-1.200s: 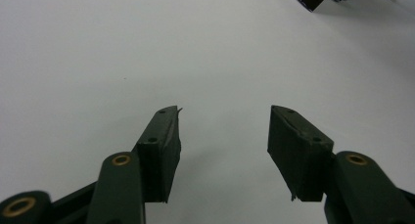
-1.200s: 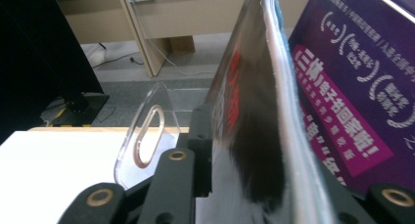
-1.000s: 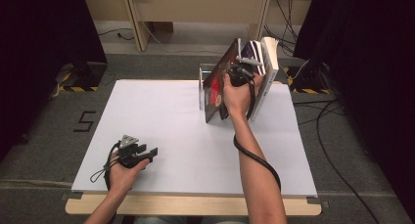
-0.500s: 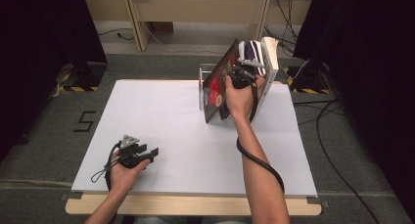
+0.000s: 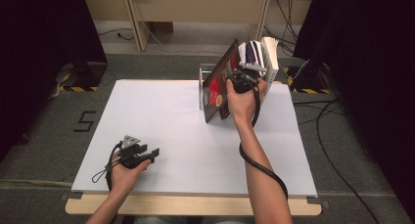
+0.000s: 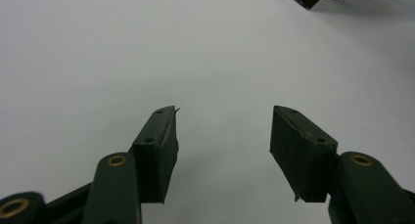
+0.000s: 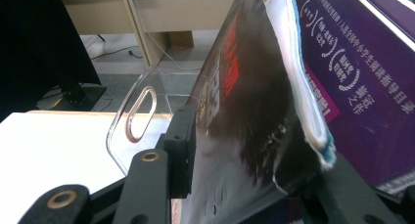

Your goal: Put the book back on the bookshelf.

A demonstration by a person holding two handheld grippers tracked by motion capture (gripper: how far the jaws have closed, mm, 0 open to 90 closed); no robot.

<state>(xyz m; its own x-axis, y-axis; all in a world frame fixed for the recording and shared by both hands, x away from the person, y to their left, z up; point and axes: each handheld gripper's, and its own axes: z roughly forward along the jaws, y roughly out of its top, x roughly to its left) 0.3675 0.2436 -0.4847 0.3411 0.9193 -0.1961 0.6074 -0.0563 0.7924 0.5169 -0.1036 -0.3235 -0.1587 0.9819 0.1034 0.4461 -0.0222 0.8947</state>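
**Right claw loosening on the leaning book**

Little has shifted since the earlier picture: both hands sit where they were, and the one change is that the right claw (image 5: 234, 76) has just been opening its jaws, with the dark-covered book (image 5: 219, 84) between them. From the right gripper view, the left jaw lies close against the book's (image 7: 244, 116) cover and the other jaw sits below its lower corner; whether the pads press on it cannot be told.

The book leans, tilted, at the near end of a row of books (image 5: 259, 55) standing in a clear stand (image 5: 201, 84), at the far right of the white surface (image 5: 161, 116). Judging by this, the book is already placed in the row and the letting go is under way; drawing the hand back is left, and perhaps straightening the lean.

Well apart from the book, toward the near left of the surface, the left claw (image 5: 155, 151) rests with jaws wide and nothing between them (image 6: 222, 136). A purple book (image 7: 362, 72) stands just behind the dark one. The stand's clear end wall (image 7: 132, 119) sits close beside the right claw, which could catch on it.
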